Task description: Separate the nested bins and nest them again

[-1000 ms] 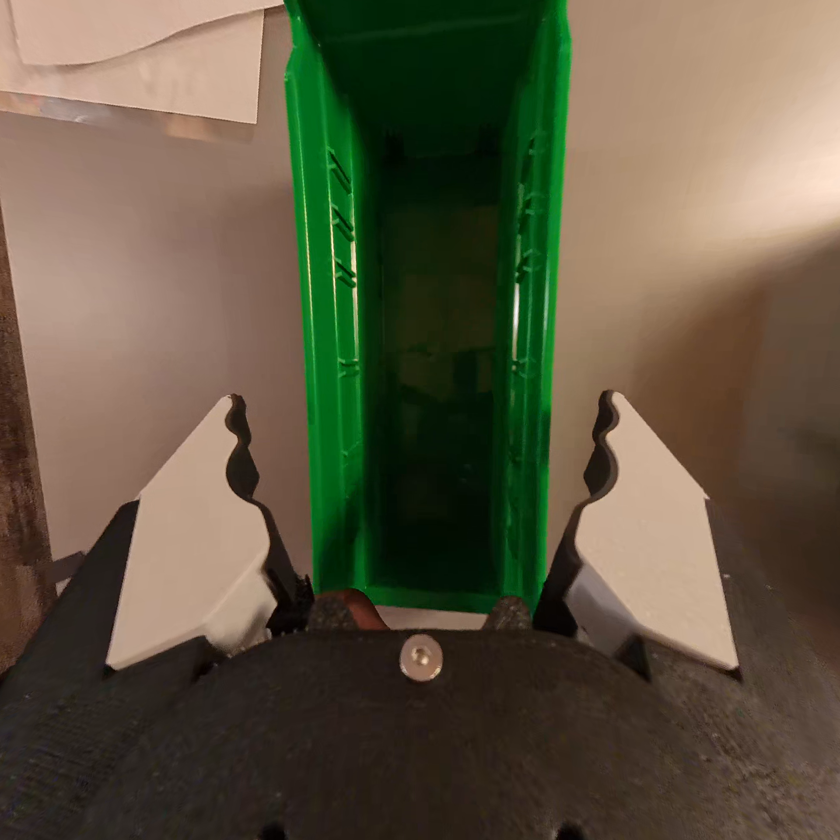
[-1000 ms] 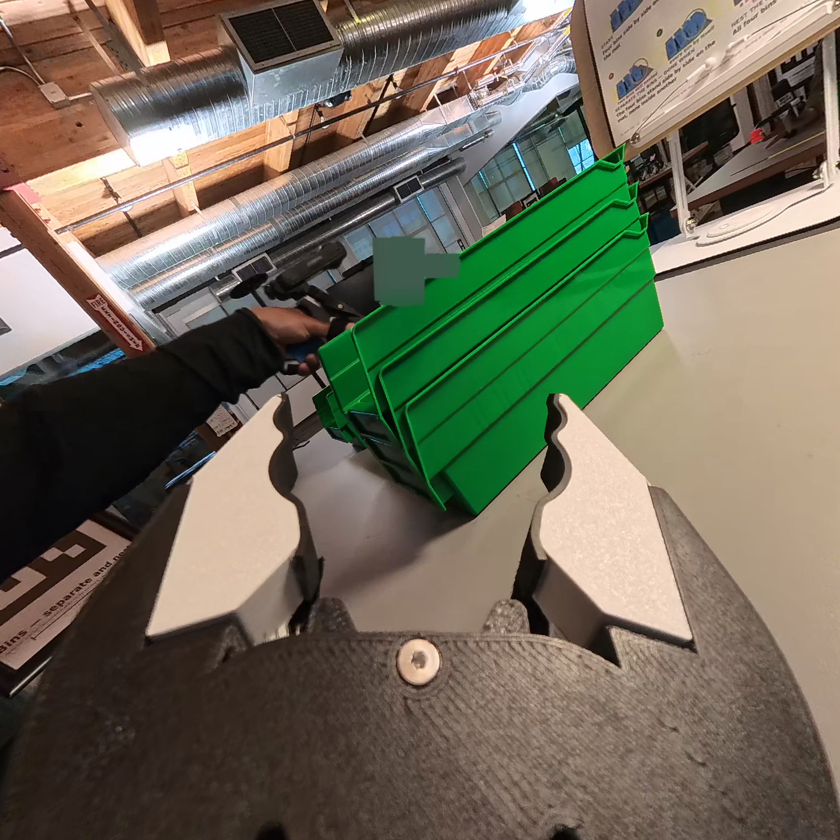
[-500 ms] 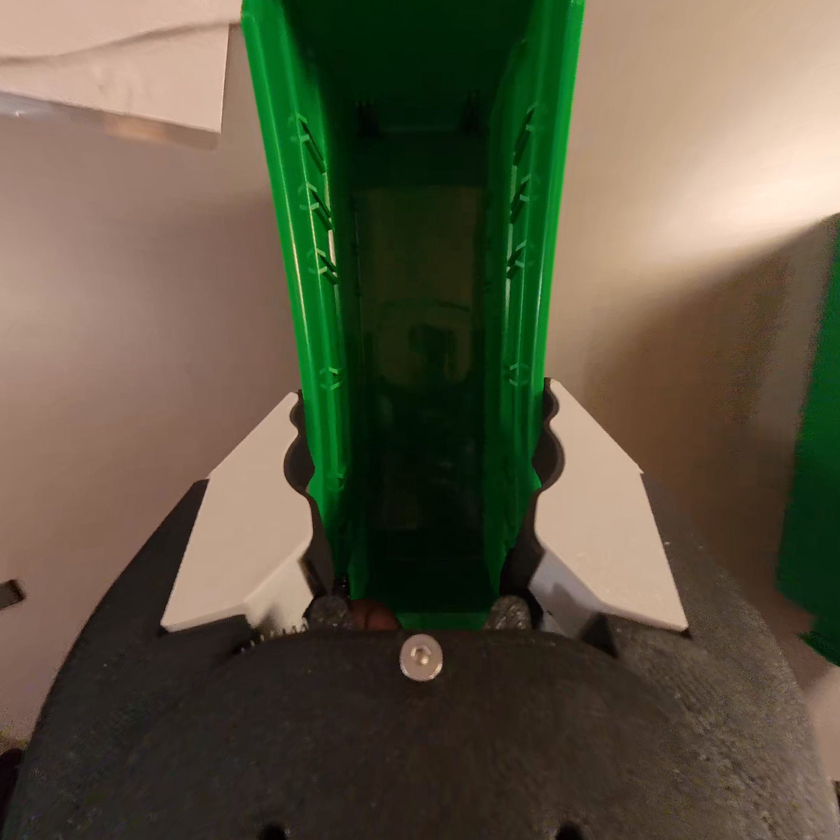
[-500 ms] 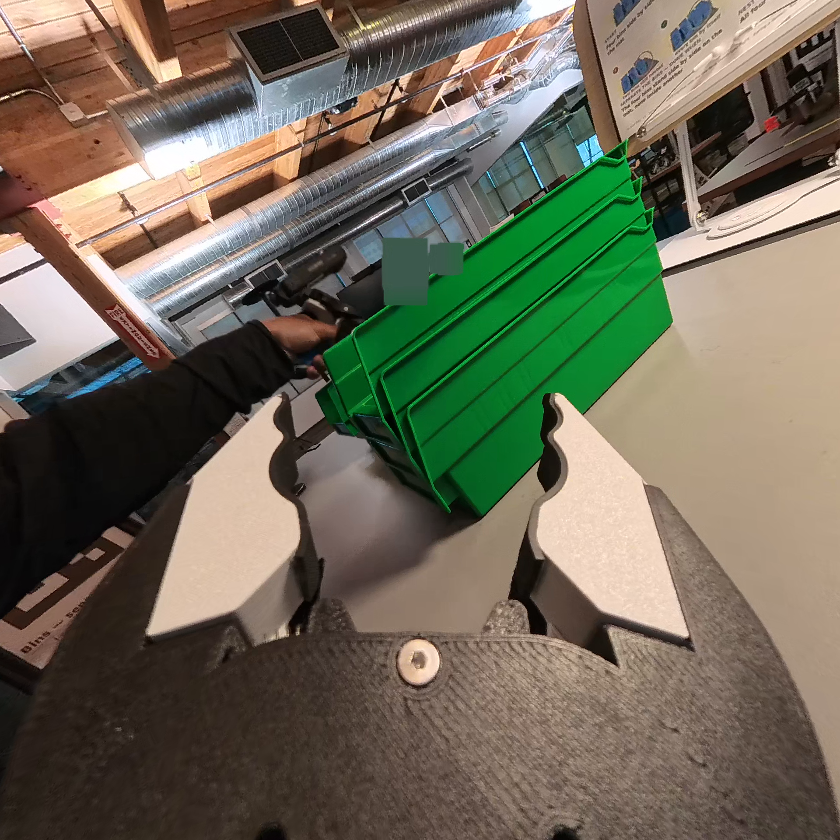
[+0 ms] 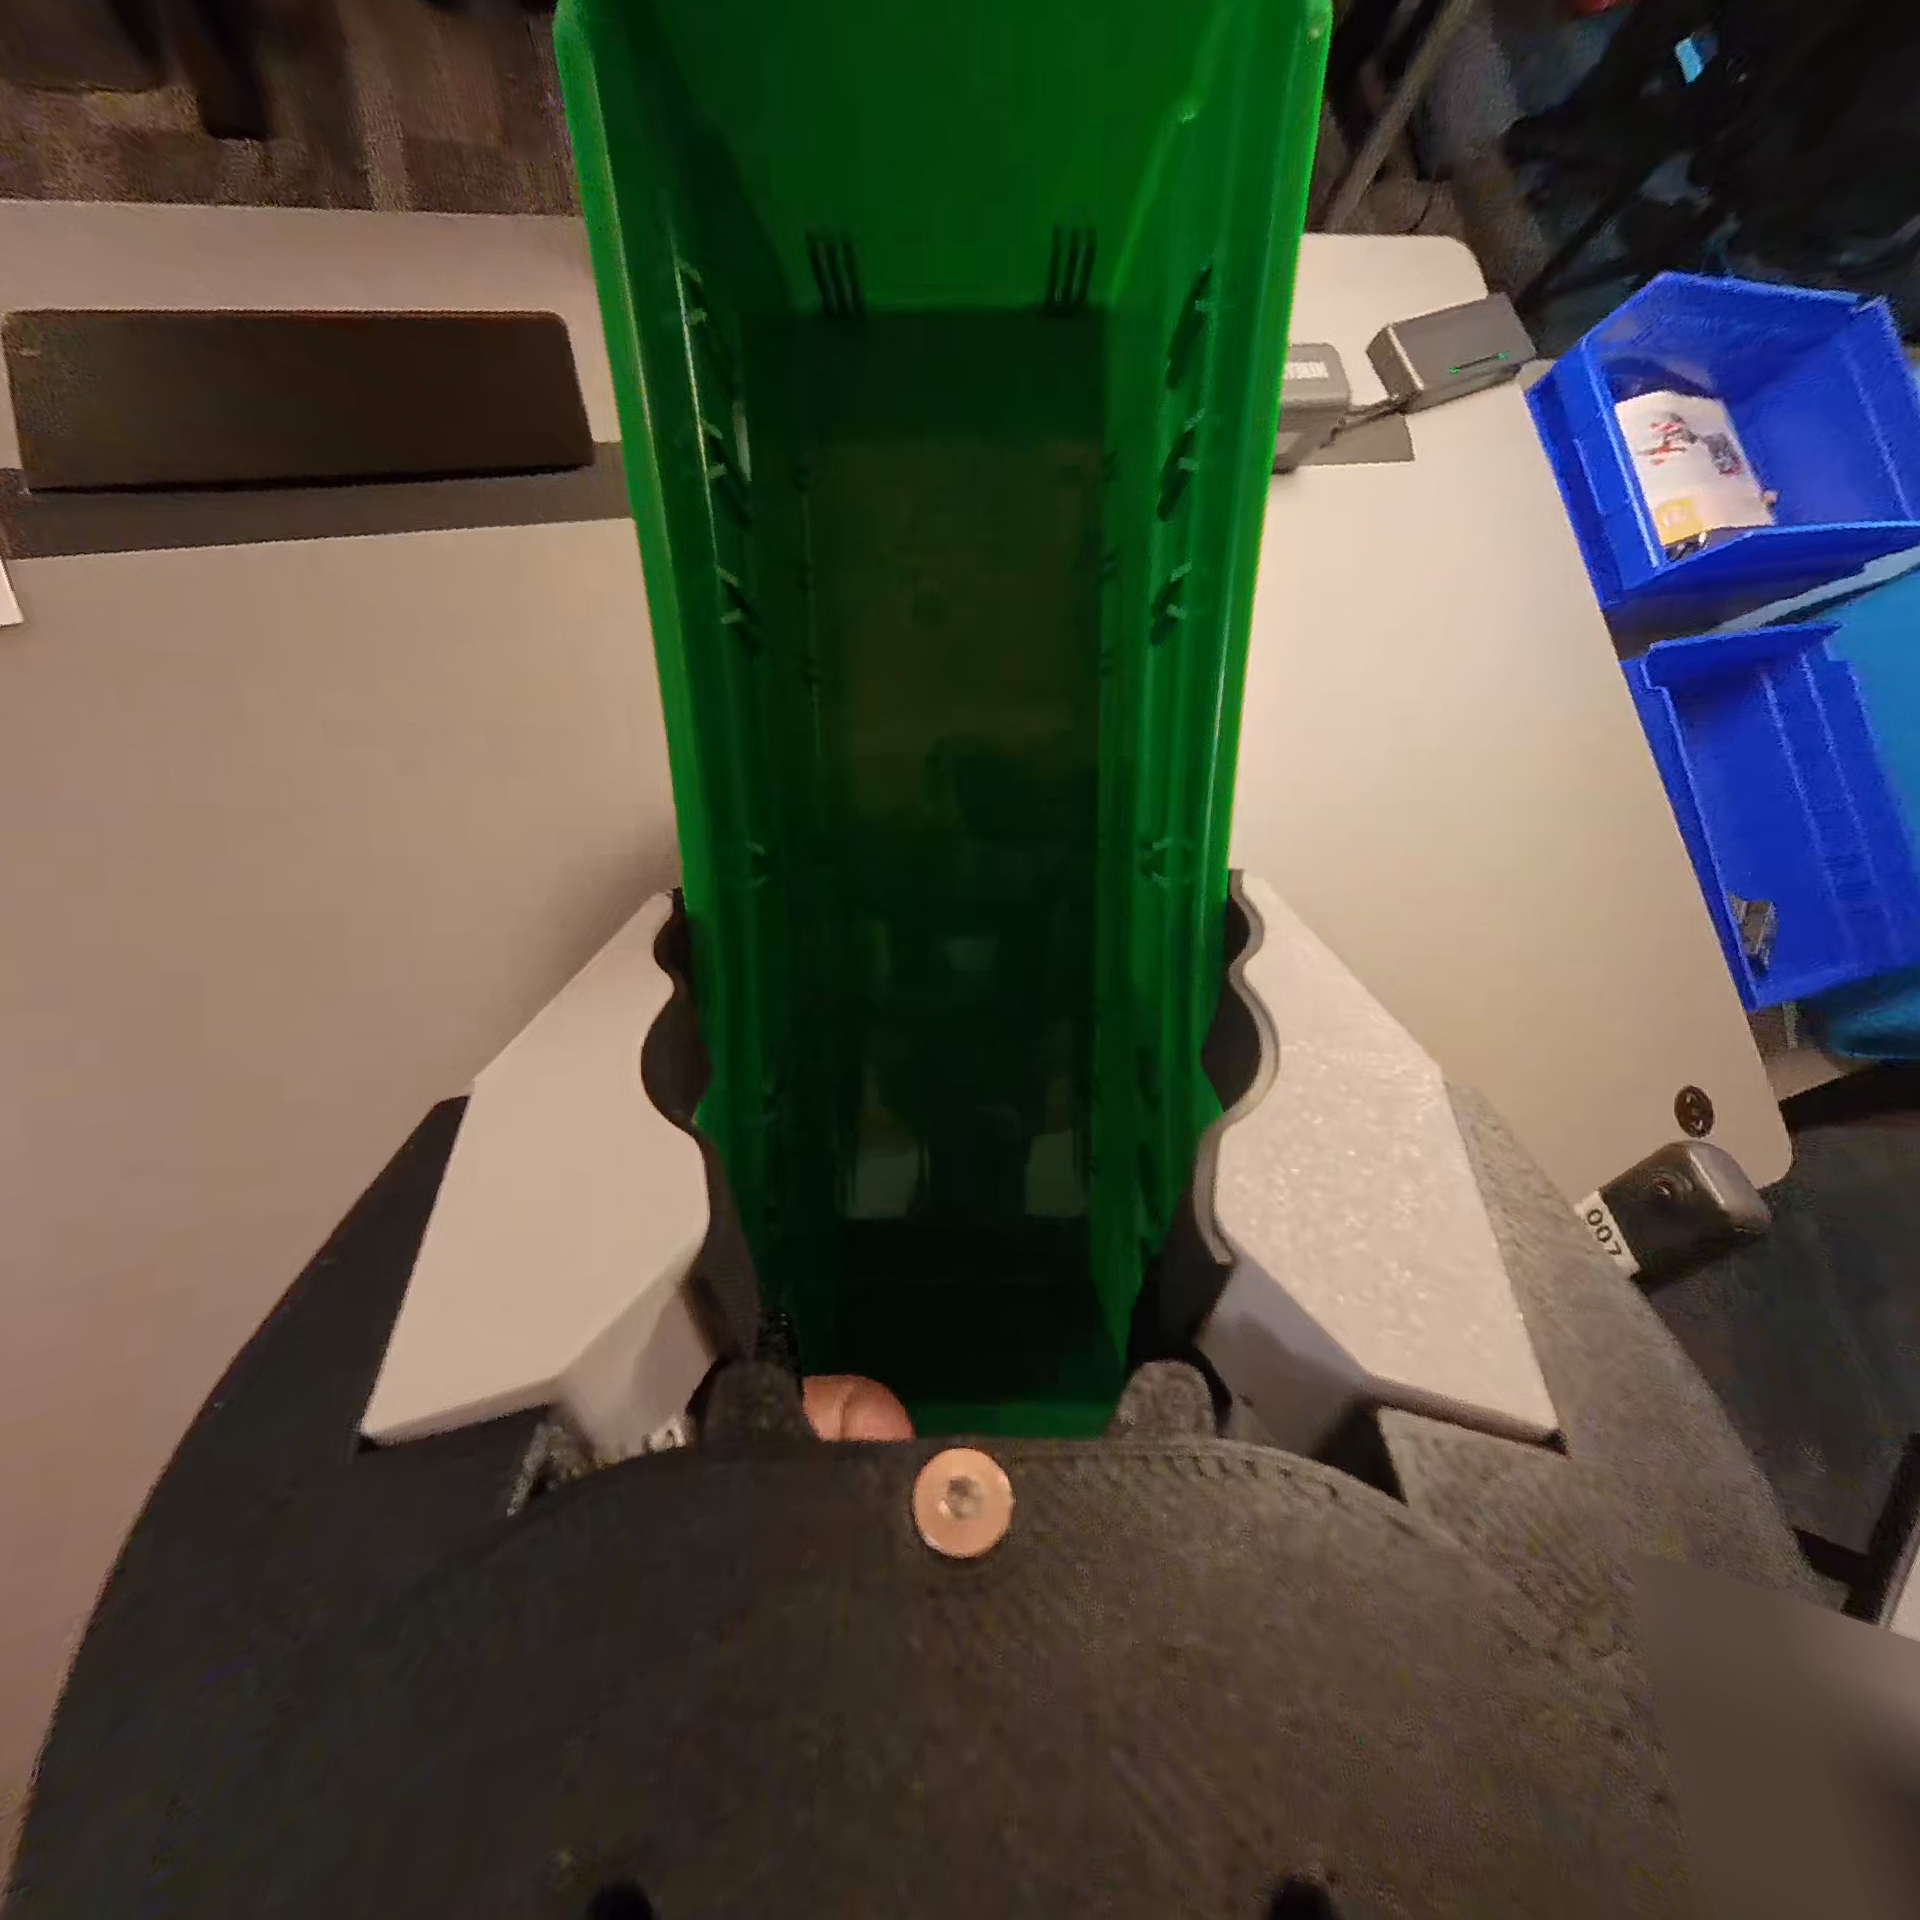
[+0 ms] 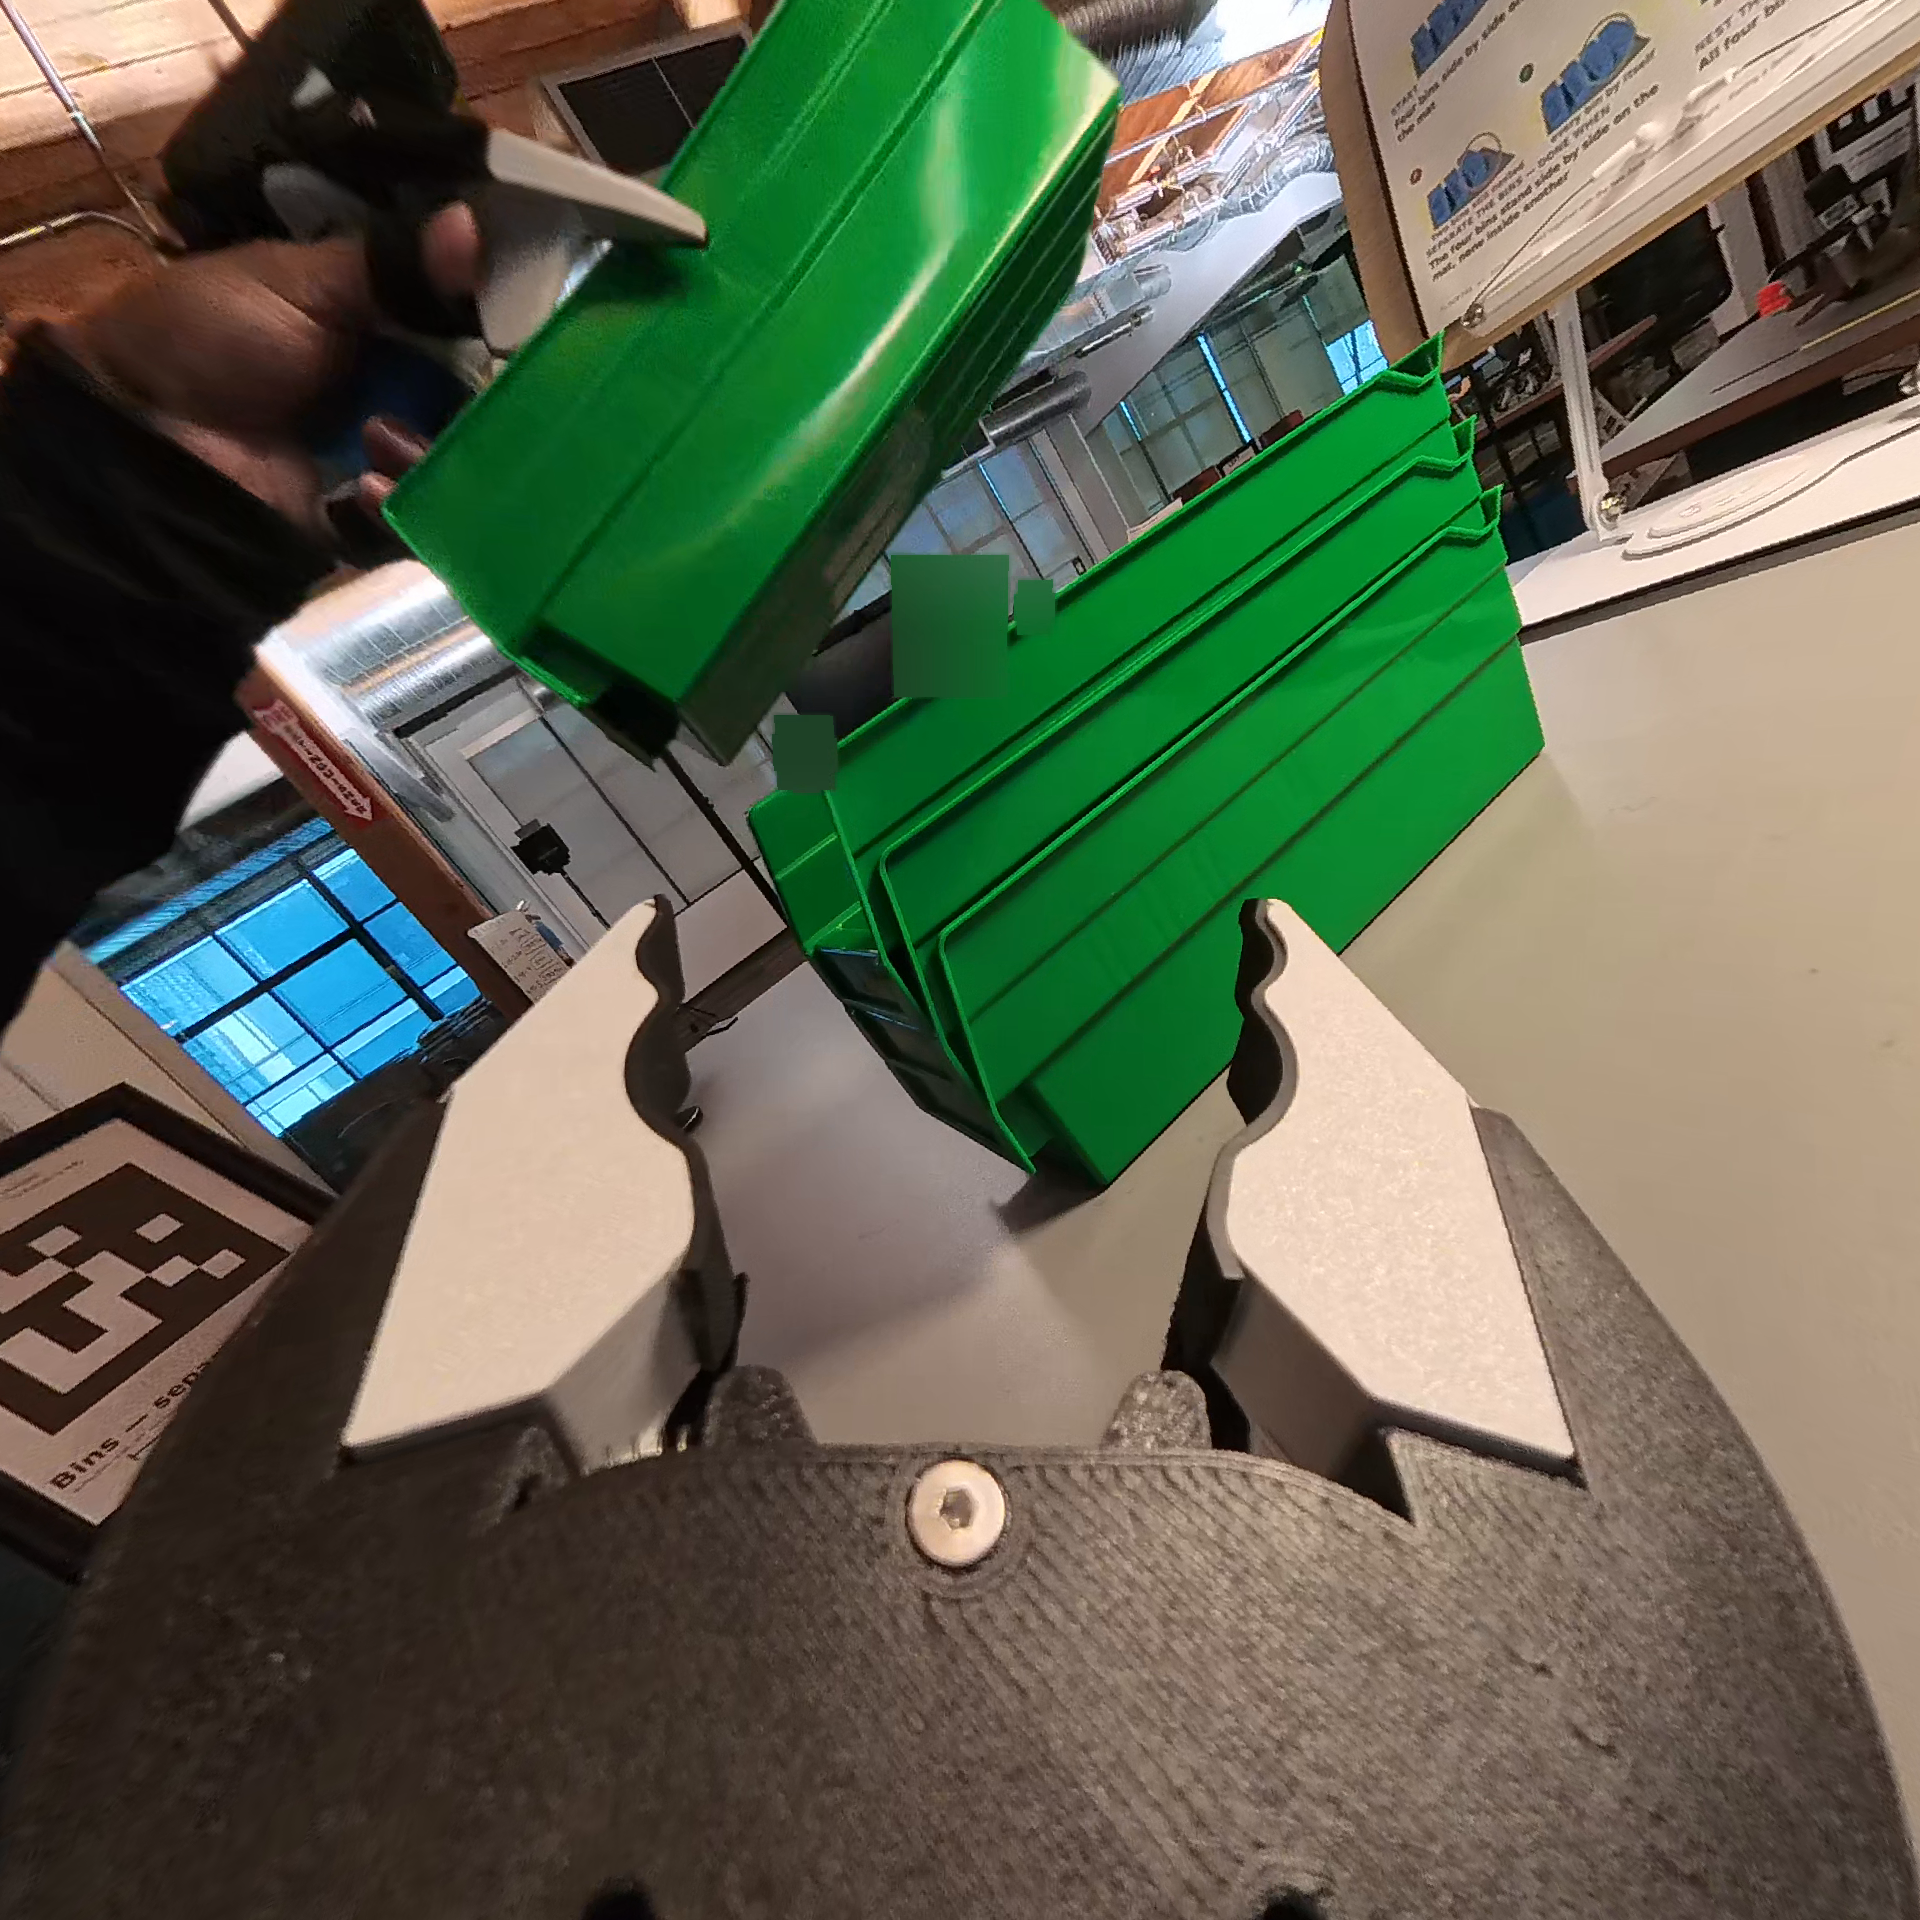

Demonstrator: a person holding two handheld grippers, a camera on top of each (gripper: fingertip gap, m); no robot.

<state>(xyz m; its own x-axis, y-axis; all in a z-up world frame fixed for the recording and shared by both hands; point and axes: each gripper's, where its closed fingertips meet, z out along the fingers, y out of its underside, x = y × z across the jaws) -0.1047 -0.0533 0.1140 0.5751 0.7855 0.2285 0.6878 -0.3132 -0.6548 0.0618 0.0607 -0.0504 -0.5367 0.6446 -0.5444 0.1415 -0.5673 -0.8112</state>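
Left gripper (image 5: 956, 914) clamped on green bin (image 5: 935, 468), long axis pointing away along fingers.

Two blue bins (image 5: 1766, 436) are seen beyond the grey table (image 5: 312, 779), one holding a booklet (image 5: 1688, 468). A black pad (image 5: 291, 400) lies on the table. An instruction board (image 6: 1621, 135) and a marker card (image 6: 94, 1278) are shown.
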